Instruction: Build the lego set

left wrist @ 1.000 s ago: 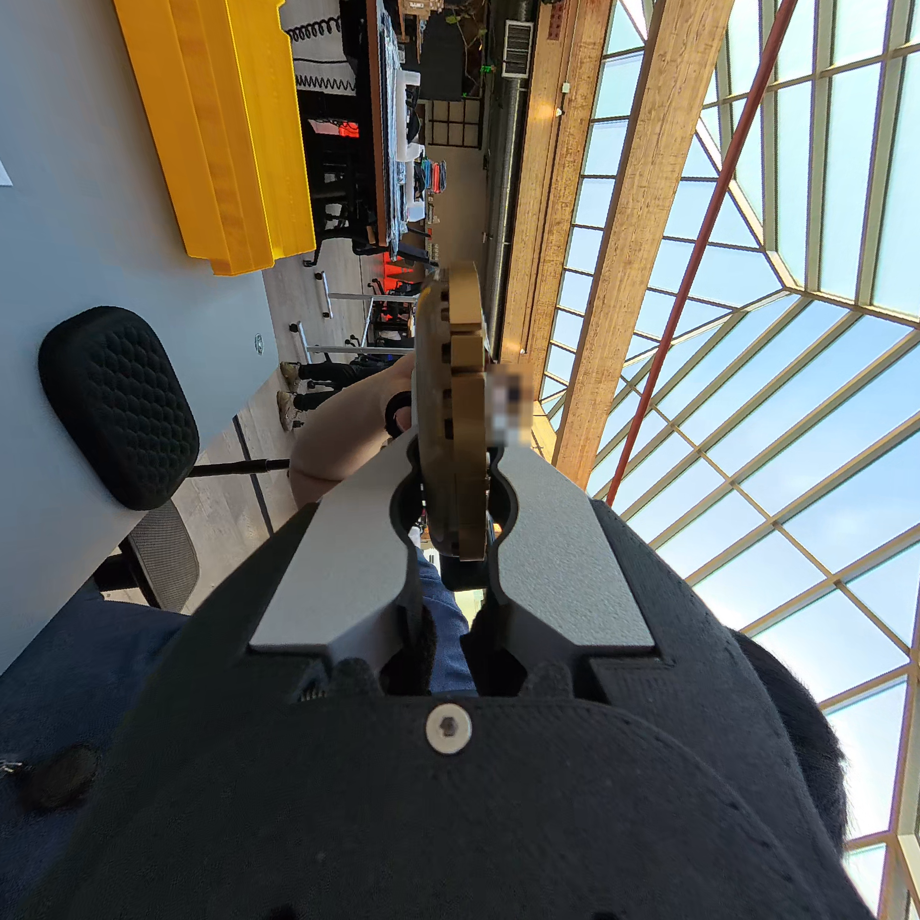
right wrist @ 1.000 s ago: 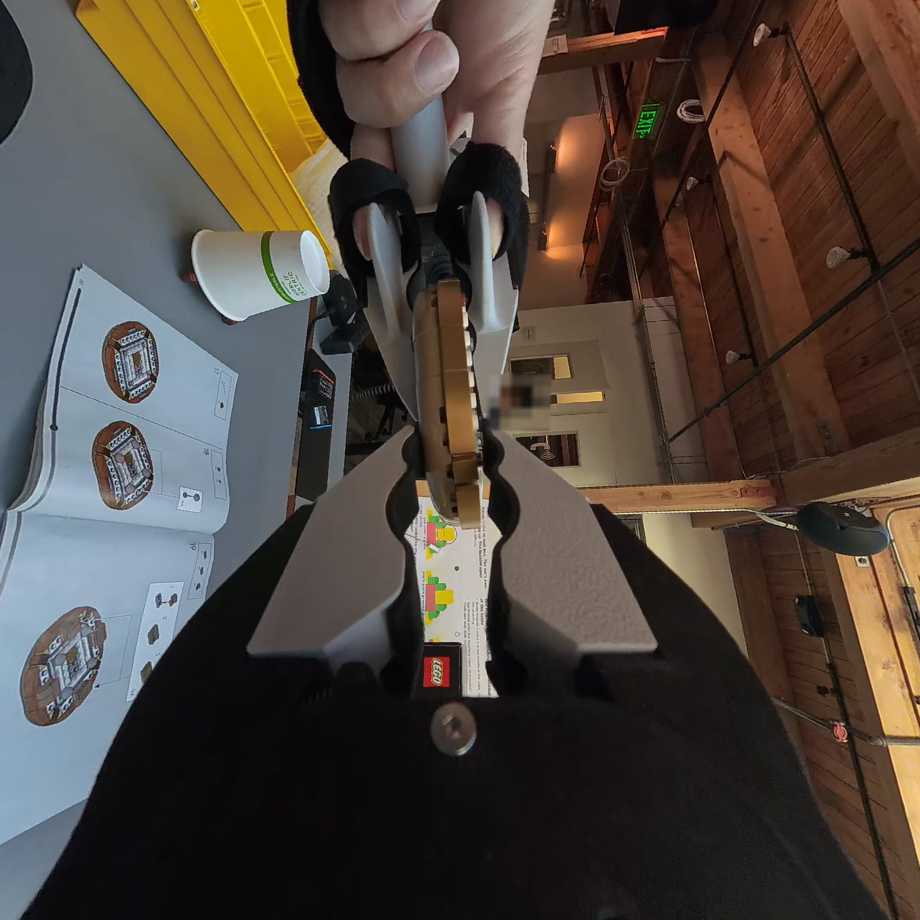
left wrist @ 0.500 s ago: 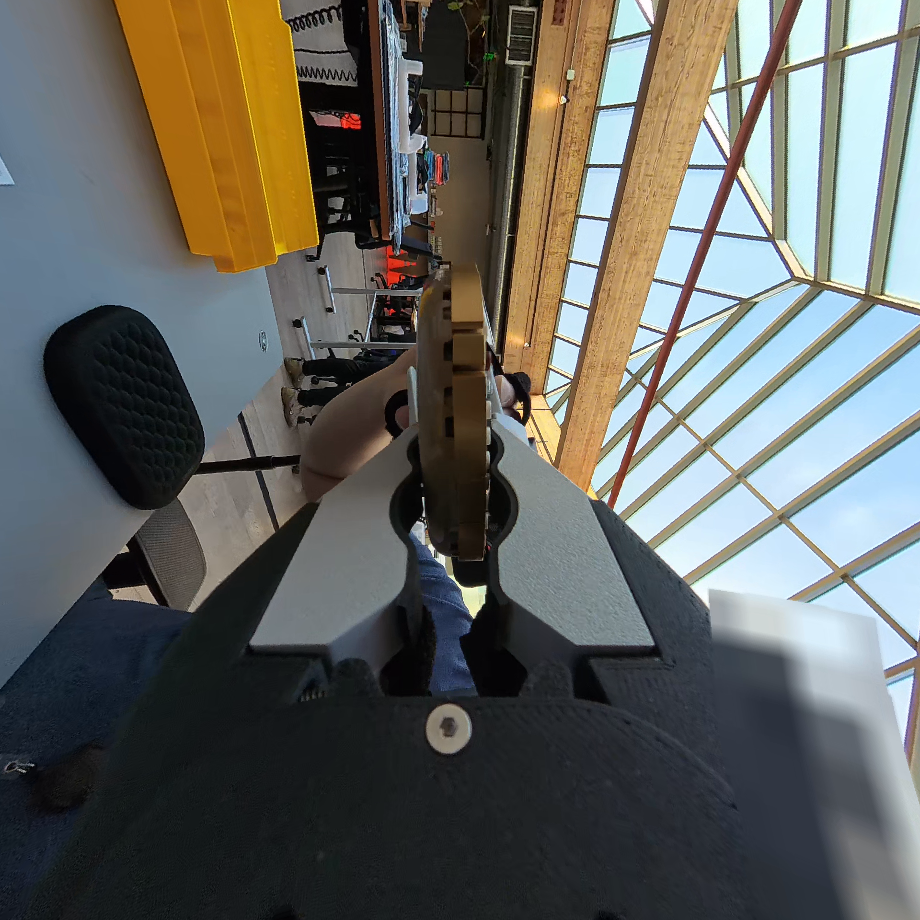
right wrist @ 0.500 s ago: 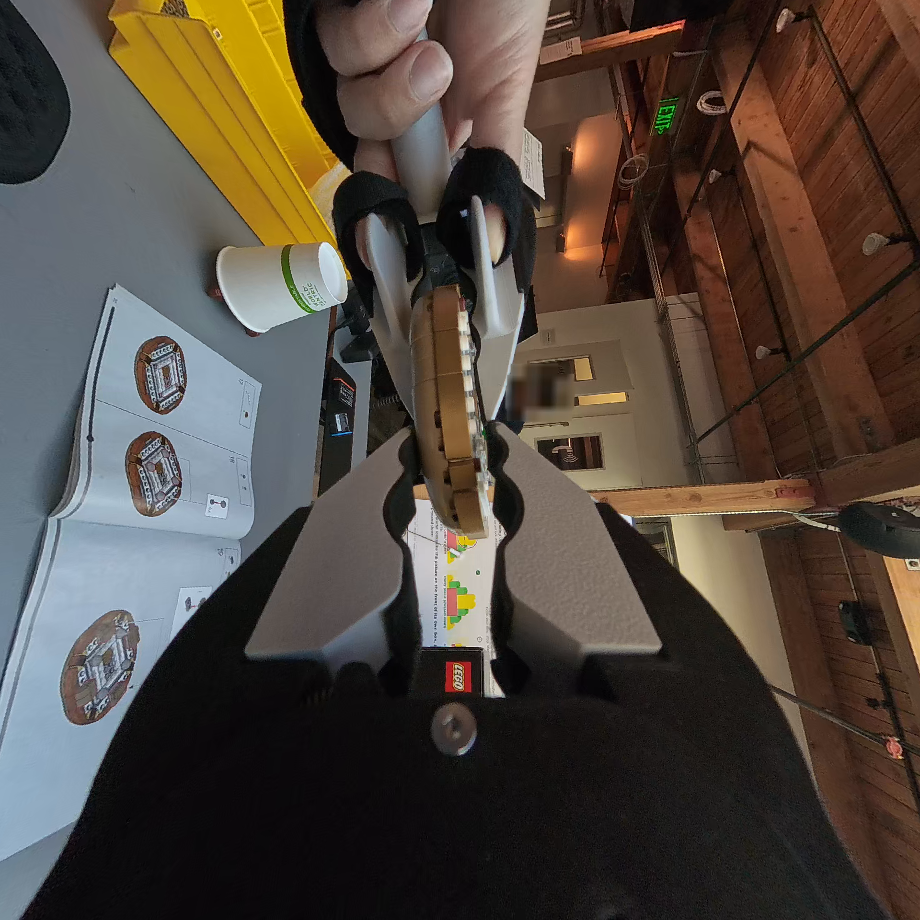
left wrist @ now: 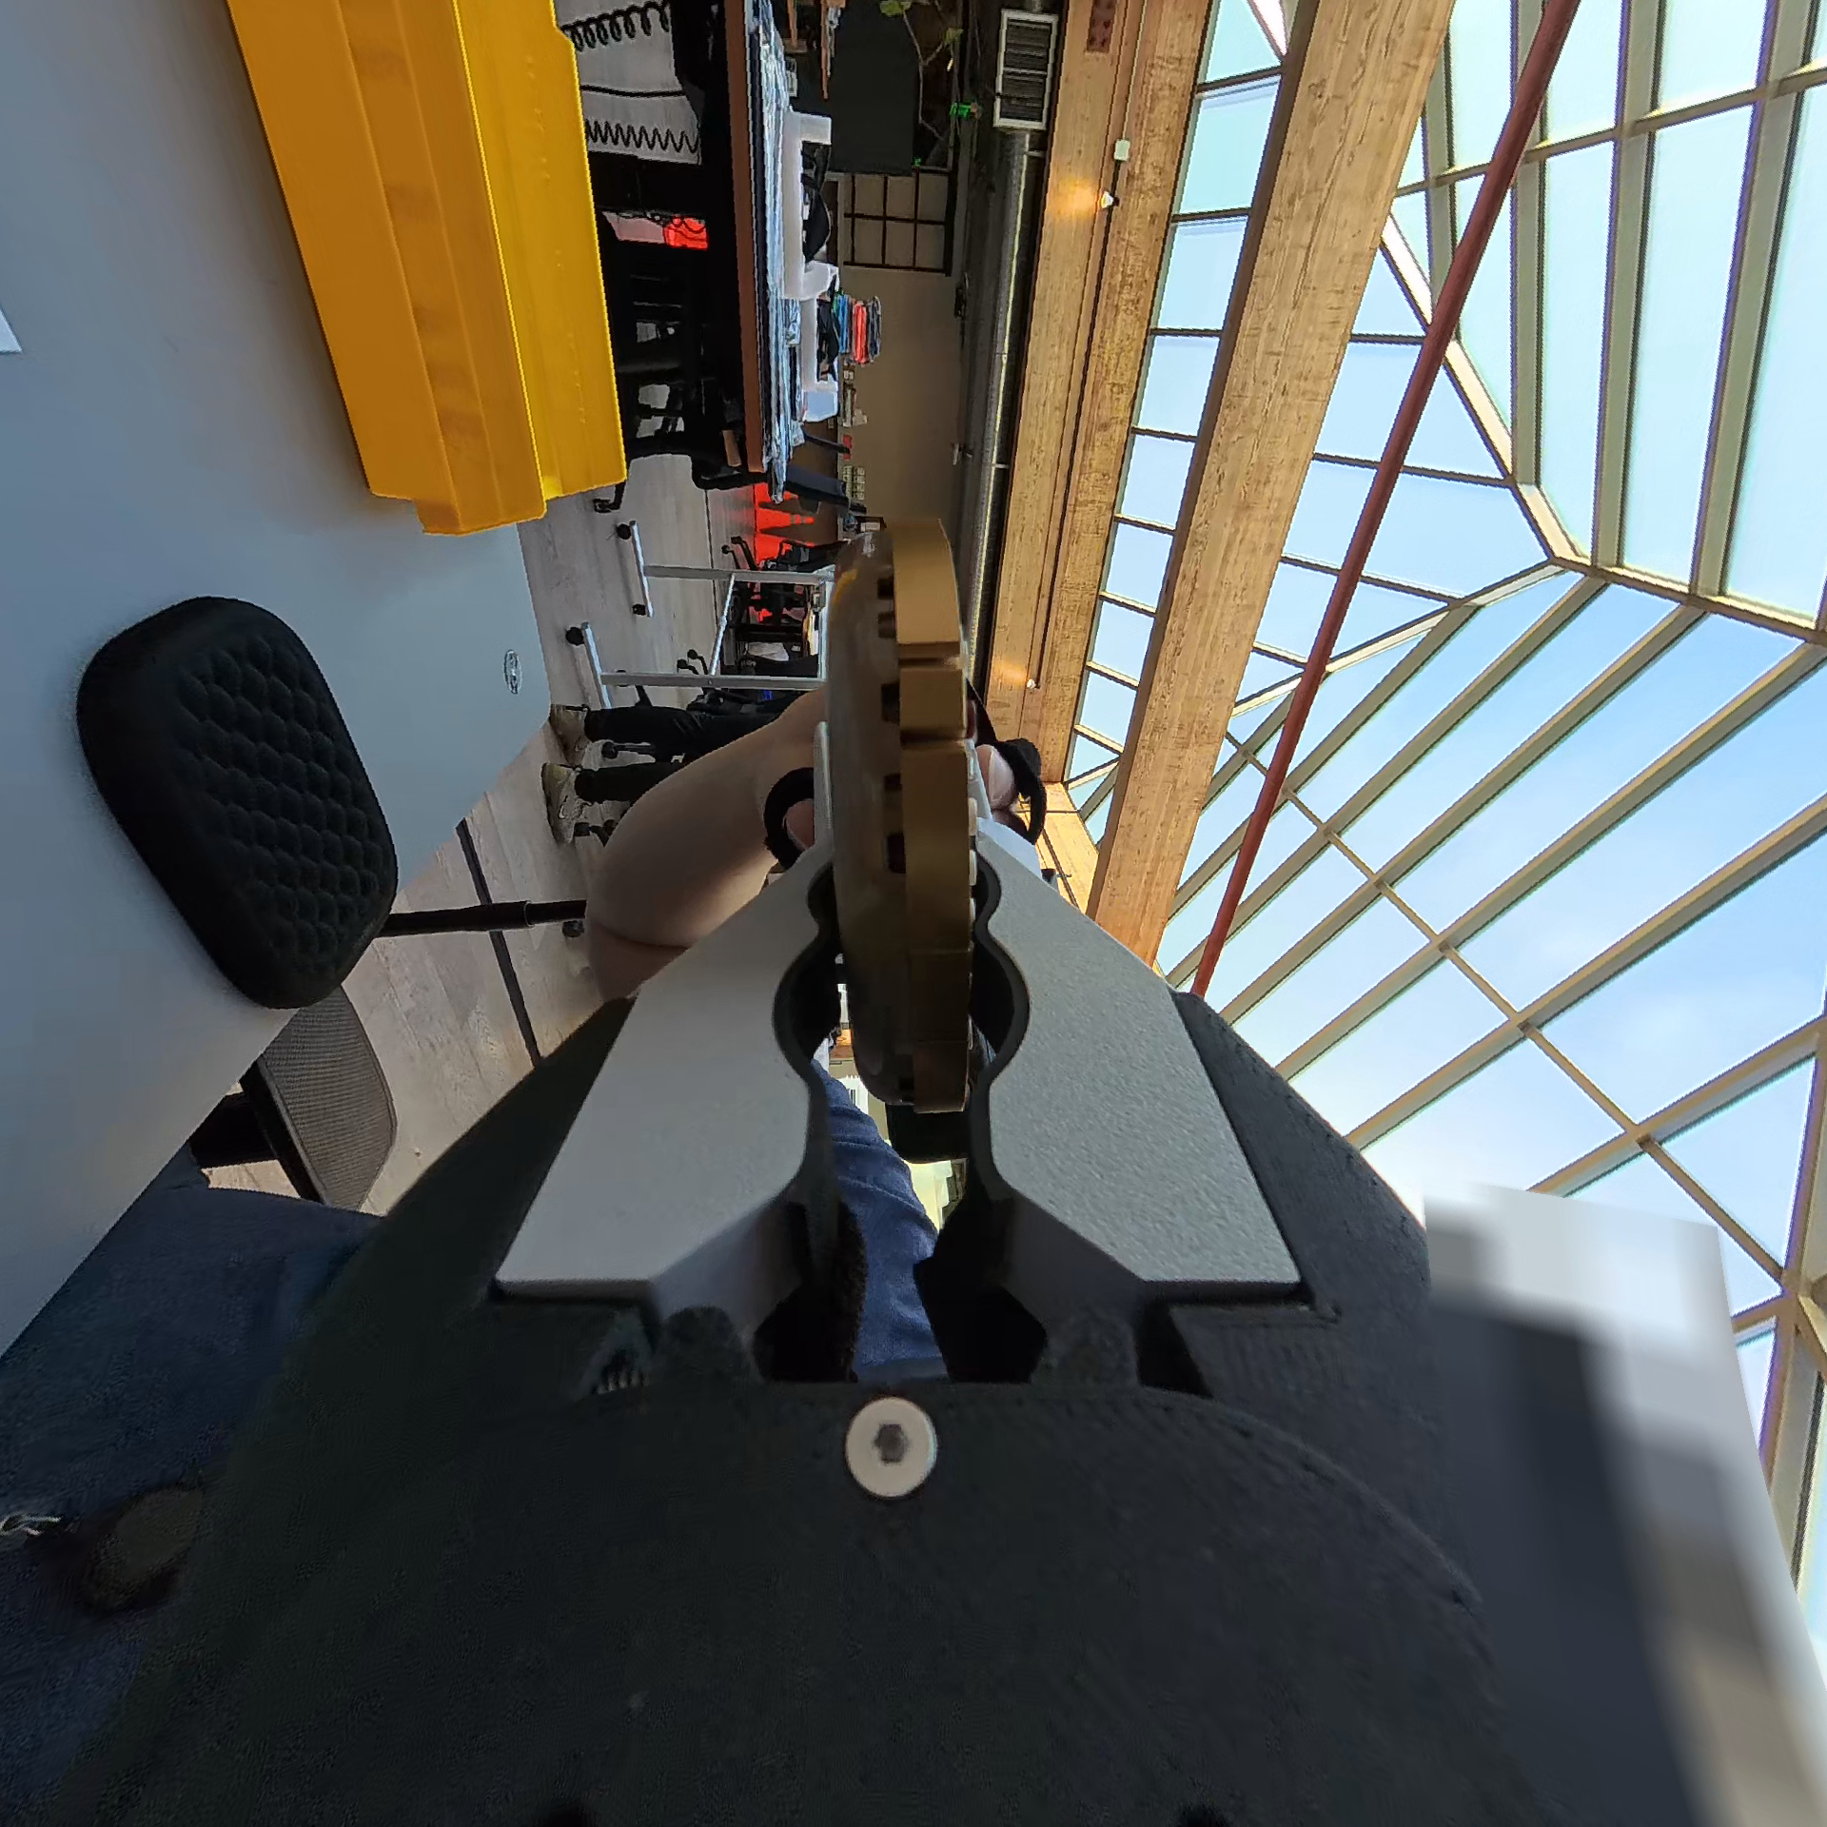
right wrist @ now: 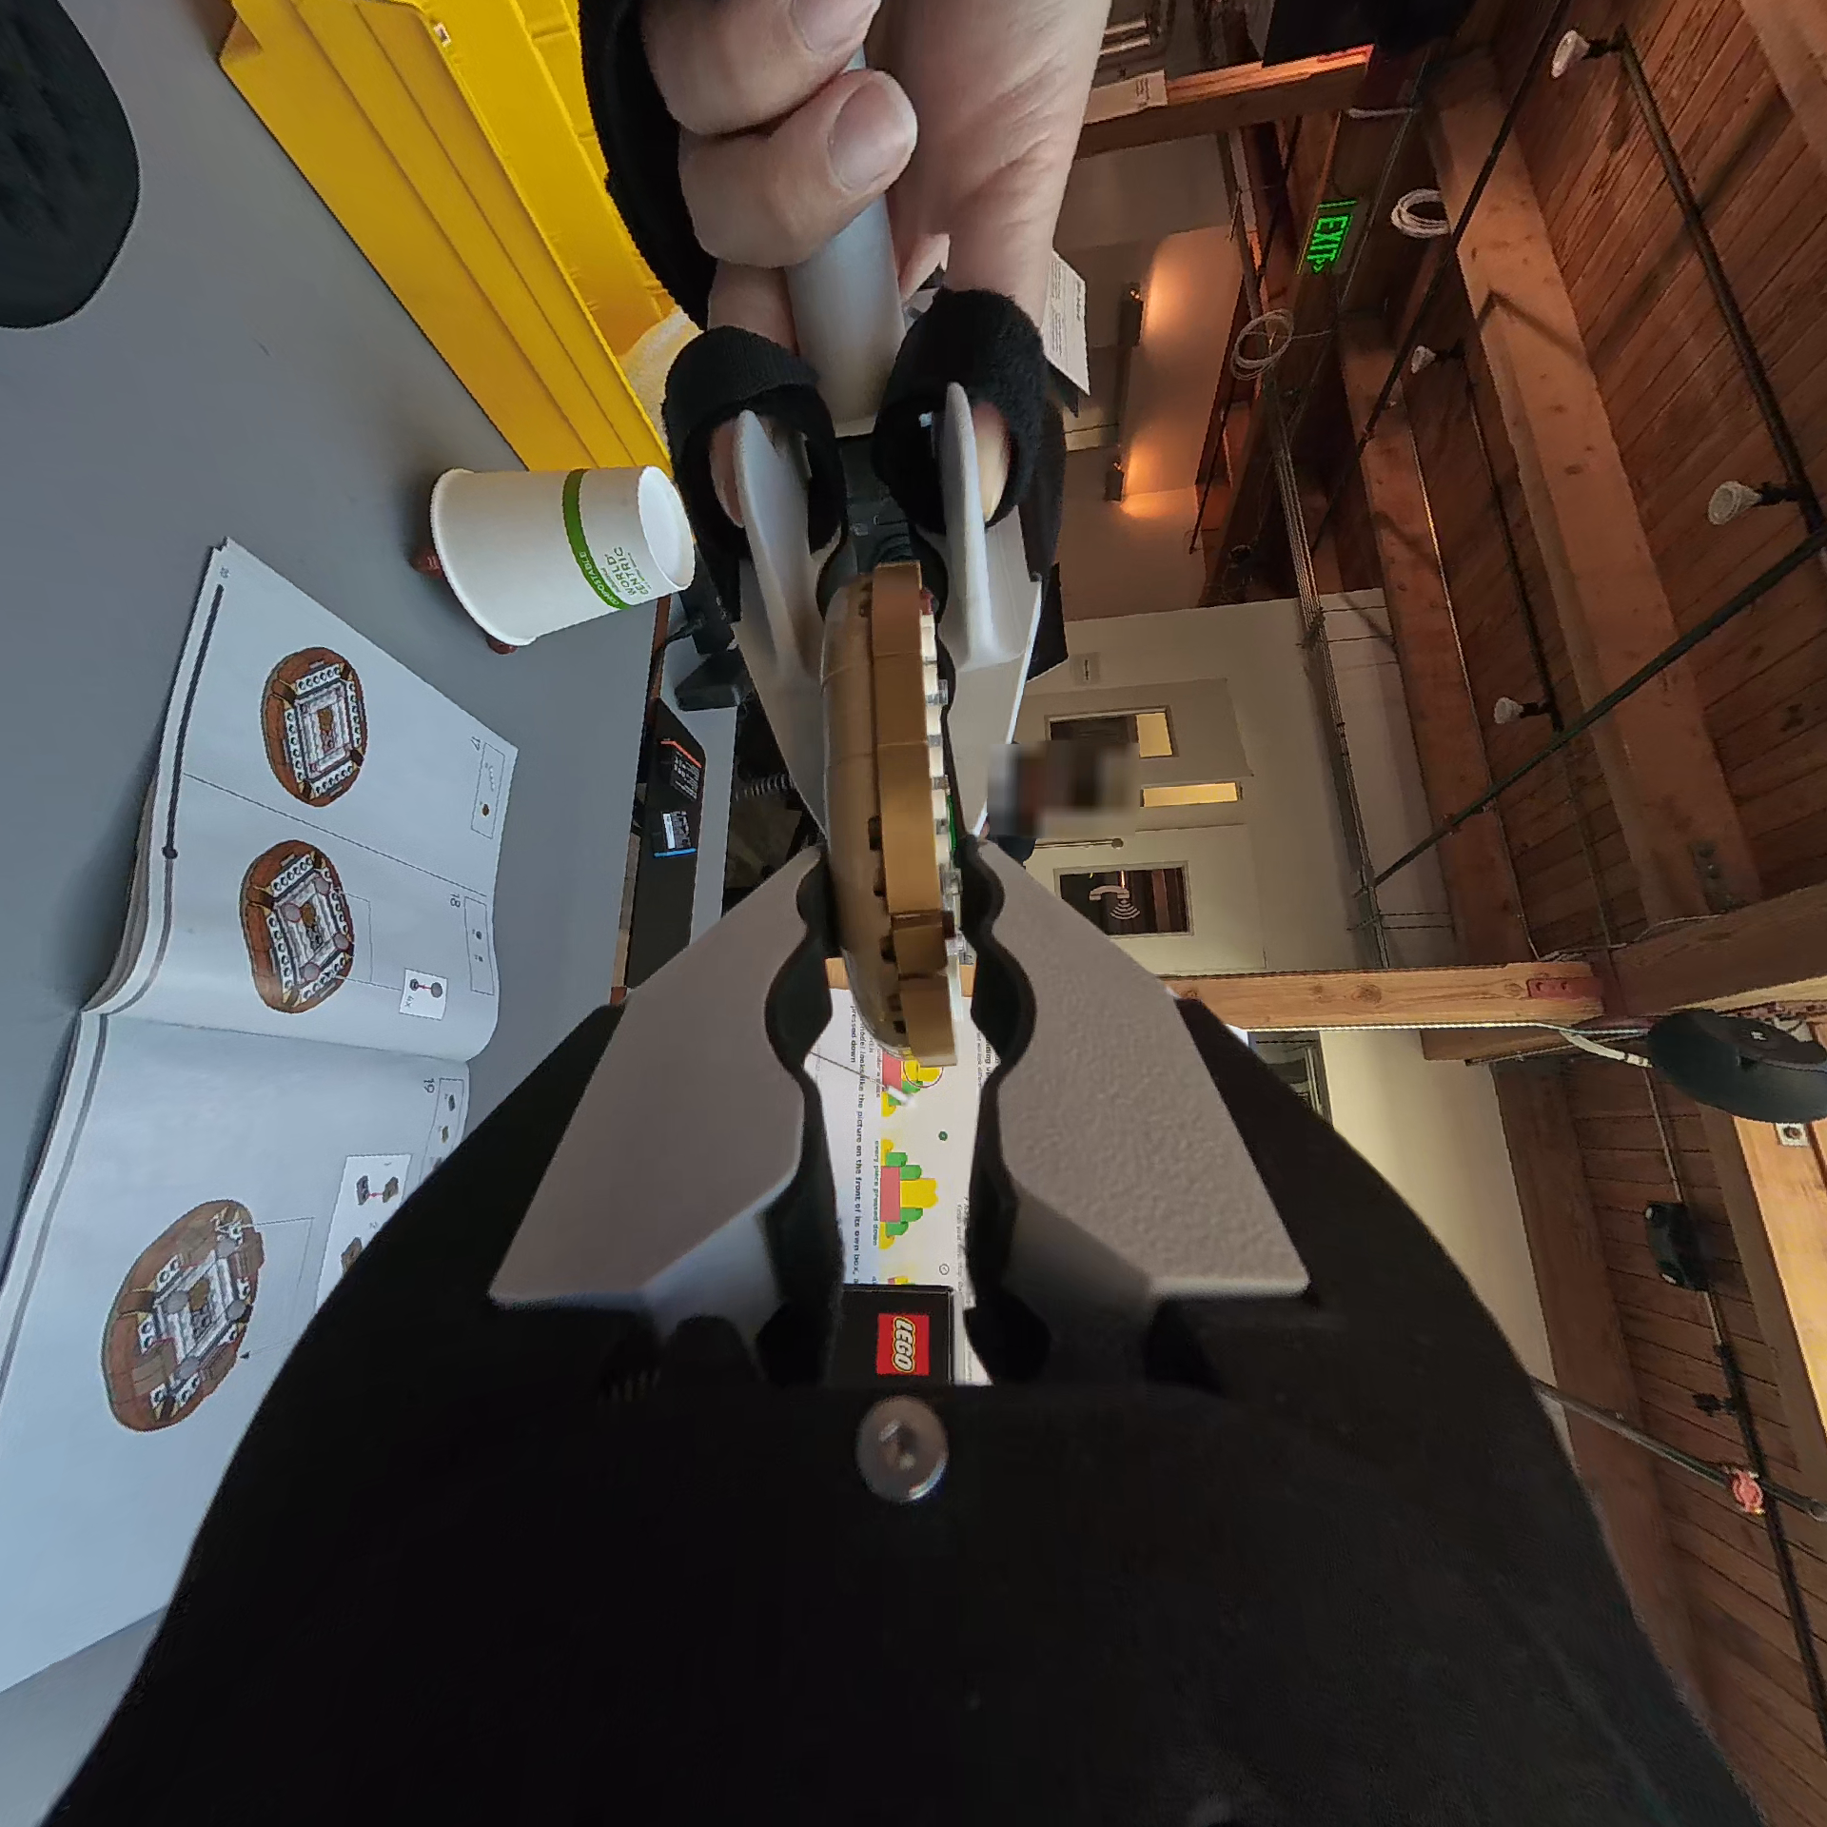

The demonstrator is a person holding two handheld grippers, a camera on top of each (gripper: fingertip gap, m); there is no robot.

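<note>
Open-plan loft office. Timber beams (left wrist: 1275,415) under a glazed skylight (left wrist: 1631,692) at 2 o'clock. Black mesh office chair (left wrist: 237,801) at 9 o'clock beside a grey desk (left wrist: 119,475).

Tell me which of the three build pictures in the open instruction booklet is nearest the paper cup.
The top one on the booklet, just below the cup; the other two sit farther down the pages.

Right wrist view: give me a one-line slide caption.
Both grippers, right and left, clamp a round tan lego disc edge-on above an open instruction booklet.
</note>
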